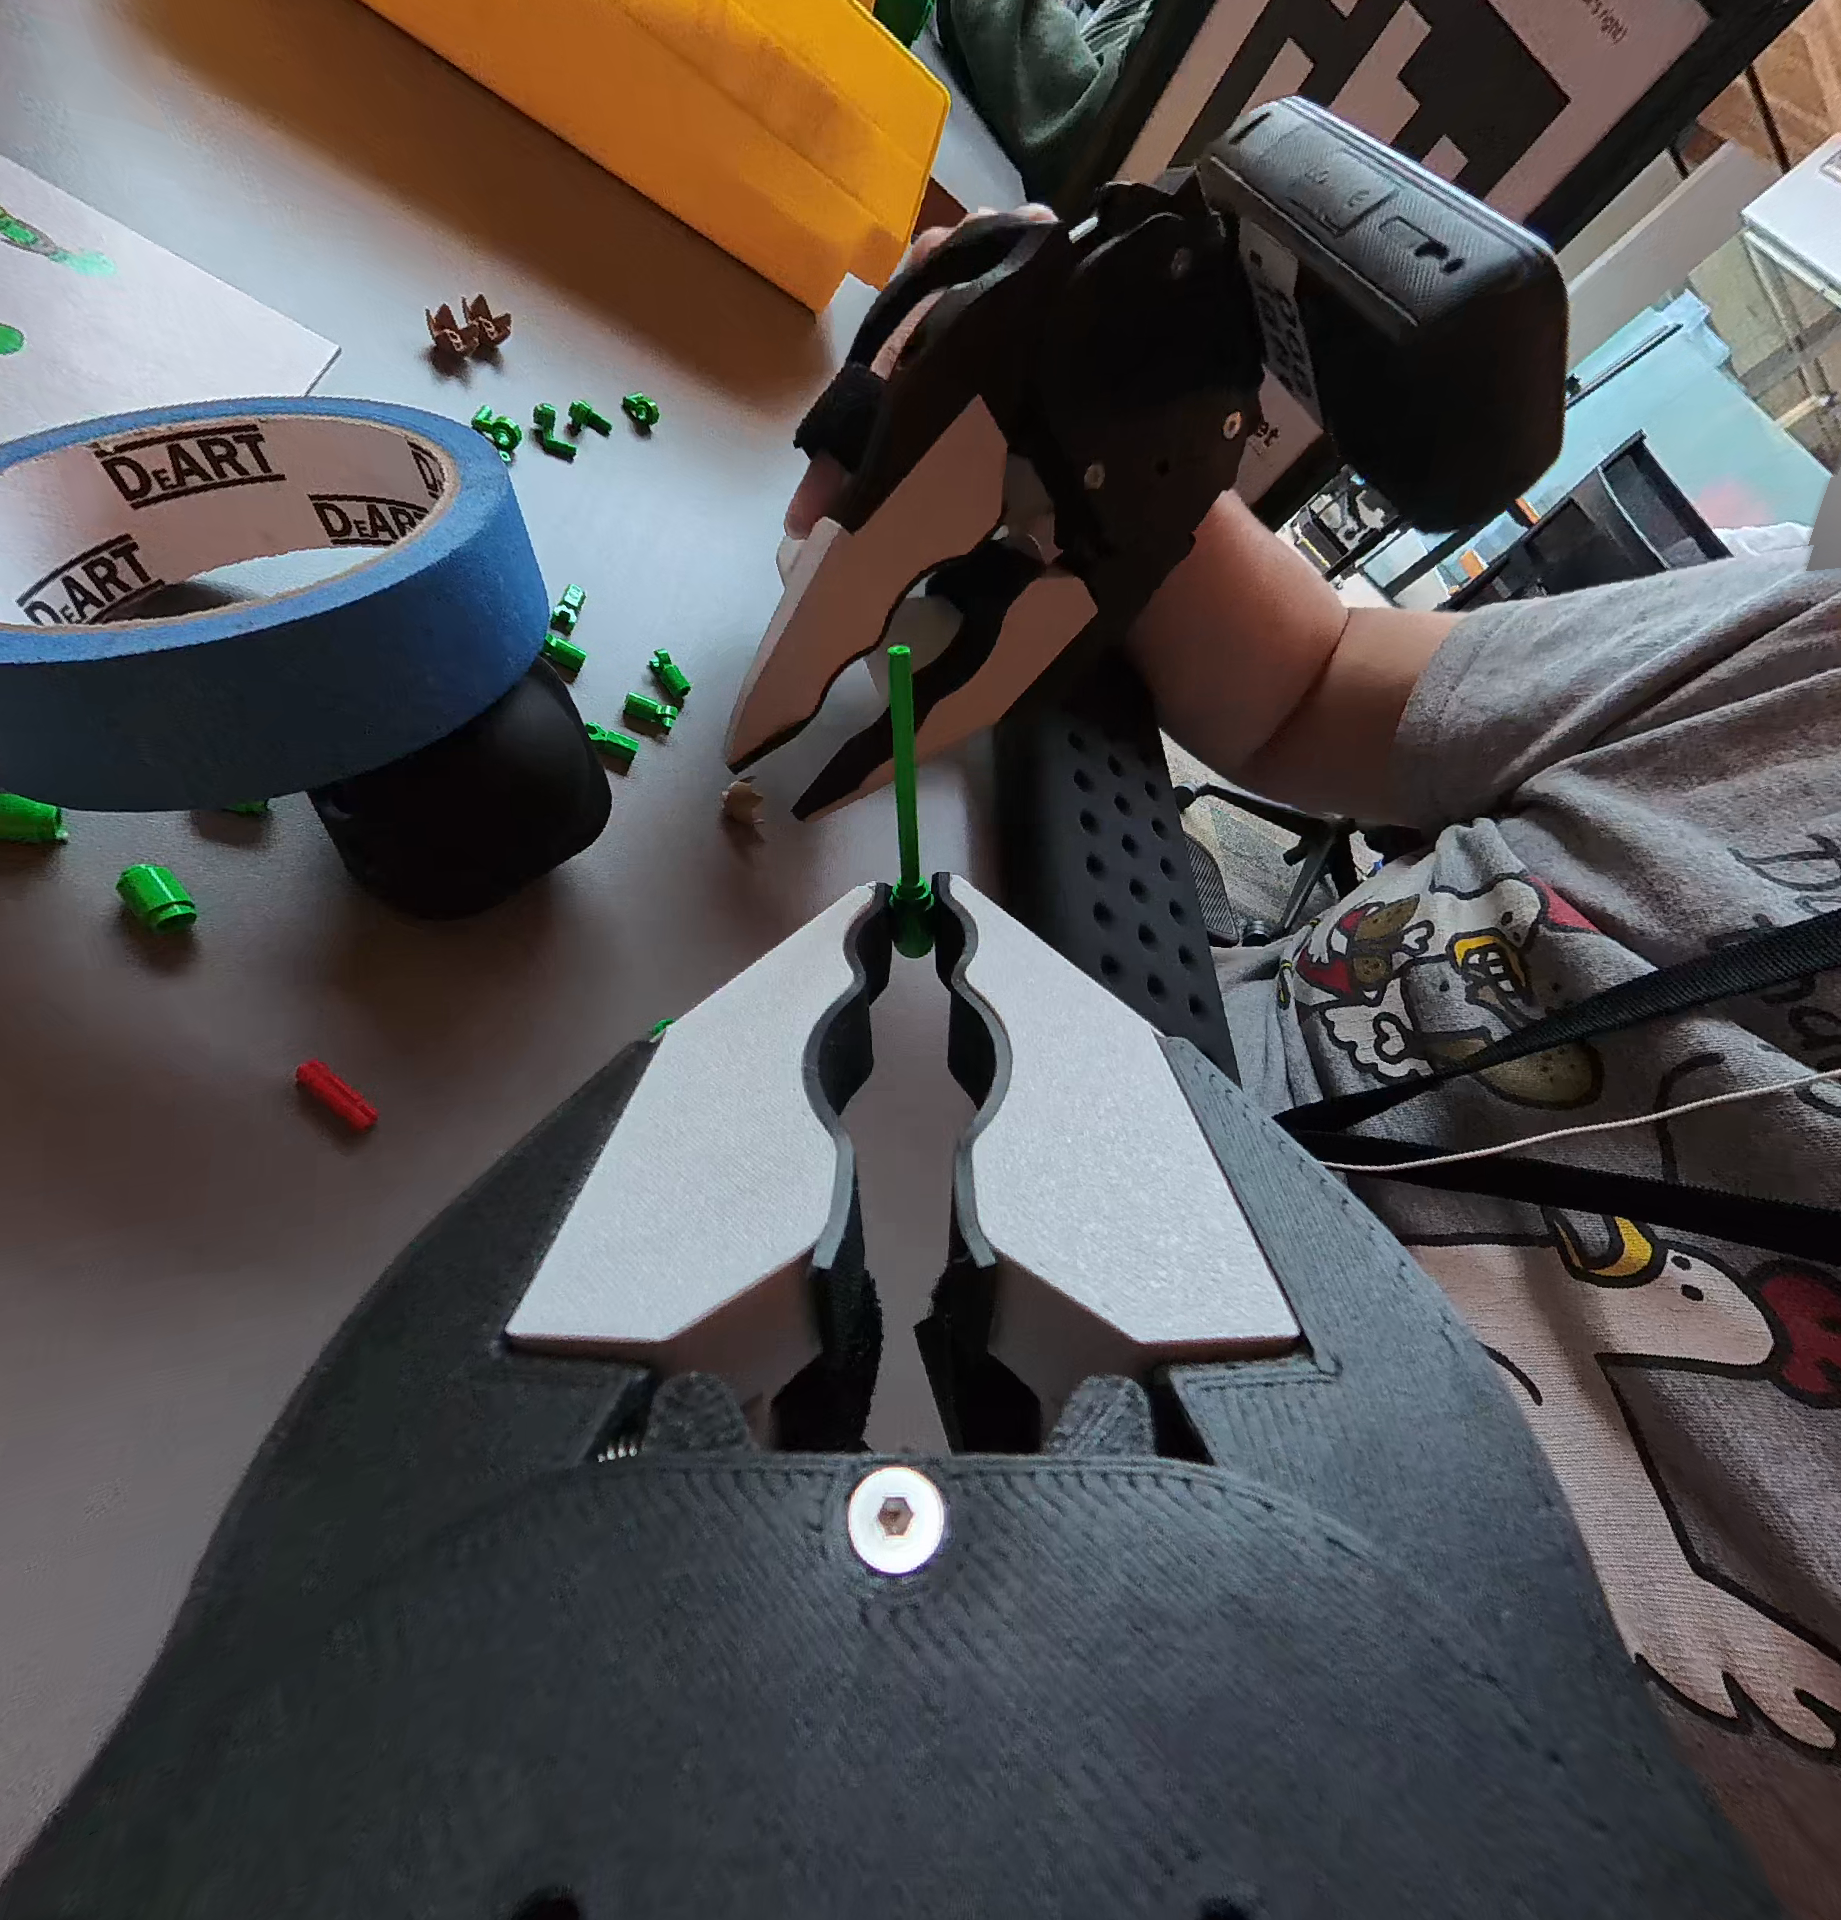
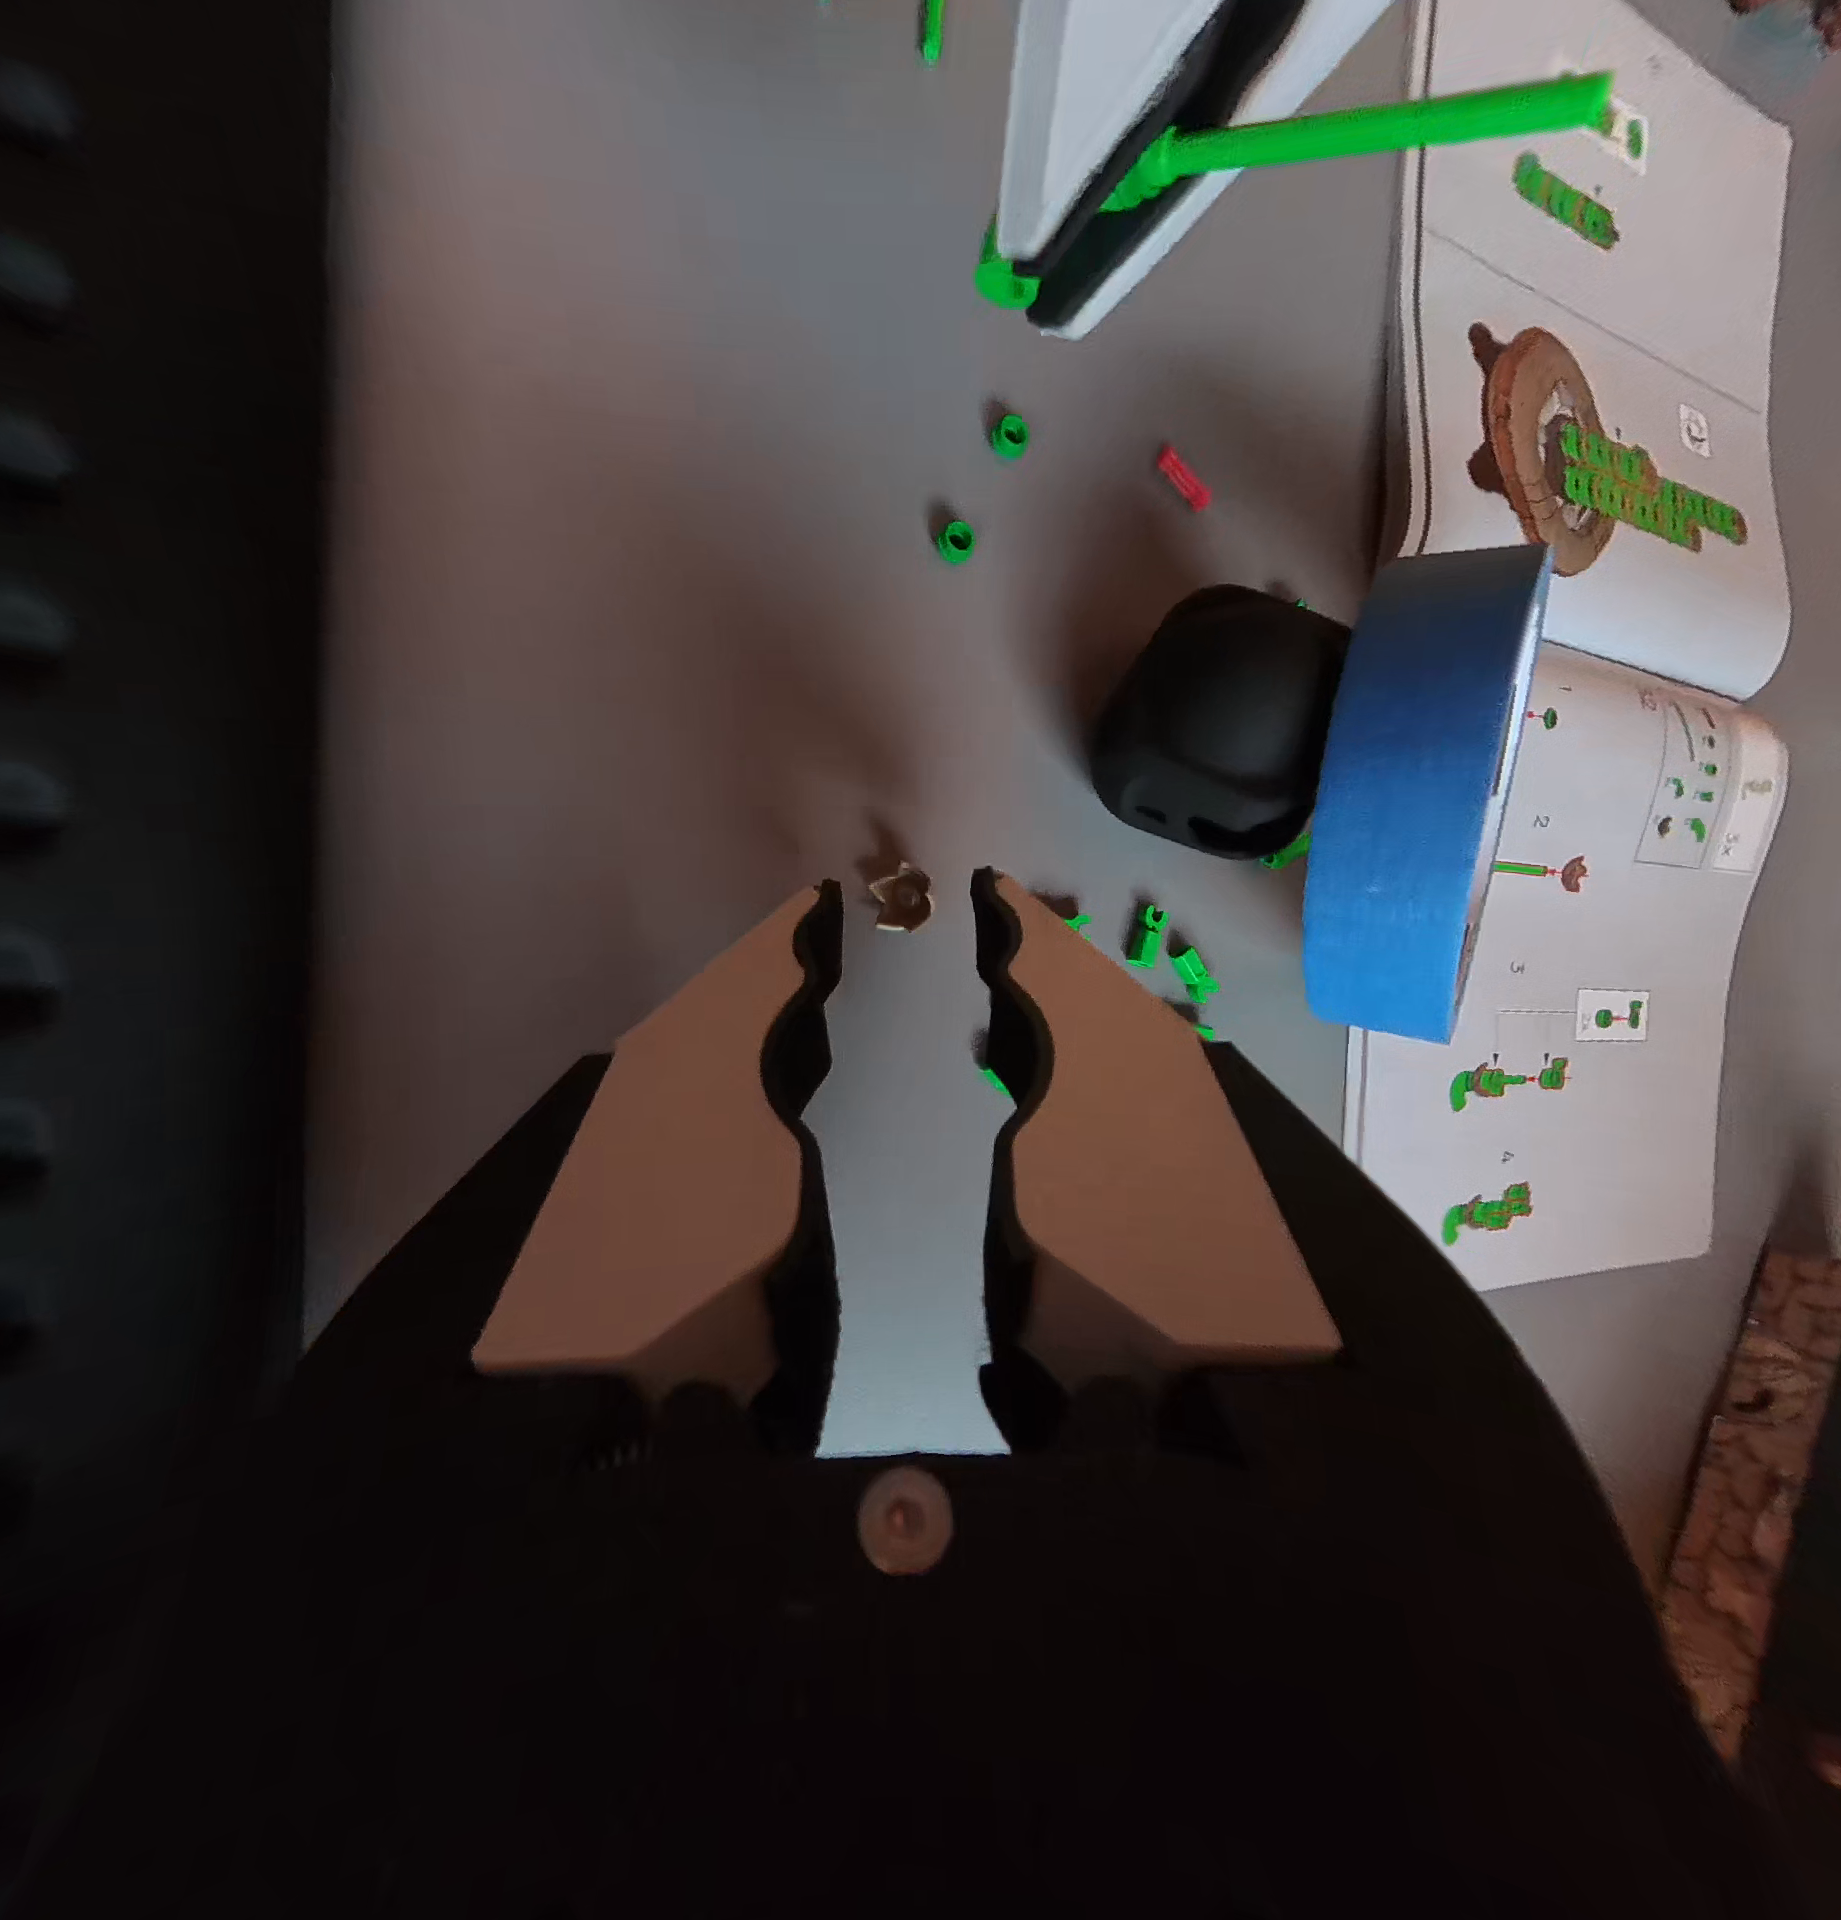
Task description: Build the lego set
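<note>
Grey table (image 1: 625, 177) is carrying many loose parts. The left gripper (image 1: 908, 902) is pinching the knobbed base of a green rod (image 1: 903, 769) between its tips, with the rod pointing away from it. The right gripper (image 2: 903, 896) is hanging with its jaws apart and holding nothing, just above a small brown flower piece (image 2: 901, 898) lying on the table. A blue tape roll (image 1: 272, 613) is leaning on a black case (image 1: 480, 810) near an open instruction booklet (image 2: 1581, 1122). Small green pieces (image 1: 625, 696) are lying scattered around them, a red pin (image 1: 336, 1094) is lying apart, and a yellow bin (image 1: 708, 114) is standing farther back.
</note>
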Demonstrator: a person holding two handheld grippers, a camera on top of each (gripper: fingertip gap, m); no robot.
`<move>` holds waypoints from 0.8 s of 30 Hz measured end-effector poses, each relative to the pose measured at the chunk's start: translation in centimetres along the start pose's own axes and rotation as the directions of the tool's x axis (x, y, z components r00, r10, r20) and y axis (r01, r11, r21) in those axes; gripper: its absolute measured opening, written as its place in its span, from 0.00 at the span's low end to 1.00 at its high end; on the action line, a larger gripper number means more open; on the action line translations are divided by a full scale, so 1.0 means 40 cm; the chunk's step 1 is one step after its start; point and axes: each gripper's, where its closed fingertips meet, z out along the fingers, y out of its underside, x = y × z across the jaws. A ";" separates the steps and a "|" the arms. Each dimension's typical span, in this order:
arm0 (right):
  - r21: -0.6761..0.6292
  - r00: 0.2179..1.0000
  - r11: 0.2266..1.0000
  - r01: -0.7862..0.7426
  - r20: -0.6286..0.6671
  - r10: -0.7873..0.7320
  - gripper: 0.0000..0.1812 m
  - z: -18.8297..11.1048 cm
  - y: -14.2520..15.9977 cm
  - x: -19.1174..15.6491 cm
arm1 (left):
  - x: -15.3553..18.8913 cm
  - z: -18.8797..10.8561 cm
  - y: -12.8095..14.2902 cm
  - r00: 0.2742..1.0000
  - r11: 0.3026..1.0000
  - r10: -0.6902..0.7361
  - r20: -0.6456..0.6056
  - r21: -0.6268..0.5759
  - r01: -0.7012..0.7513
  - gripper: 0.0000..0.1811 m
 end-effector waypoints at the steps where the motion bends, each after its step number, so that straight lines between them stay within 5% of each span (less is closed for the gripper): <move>1: -0.028 1.000 0.999 0.020 0.002 -0.020 0.13 0.003 0.004 0.002 | -0.001 0.000 0.000 1.000 1.000 0.001 0.002 0.000 -0.001 0.03; 14: -0.064 0.992 0.991 0.118 -0.034 -0.120 0.09 0.015 -0.005 -0.001 | 0.000 -0.001 0.003 1.000 1.000 -0.007 -0.004 -0.007 0.007 0.03; 24: -0.063 1.000 0.998 0.028 -0.012 -0.029 0.06 0.024 0.015 0.008 | 0.000 0.000 0.005 1.000 1.000 -0.012 -0.006 -0.011 0.012 0.03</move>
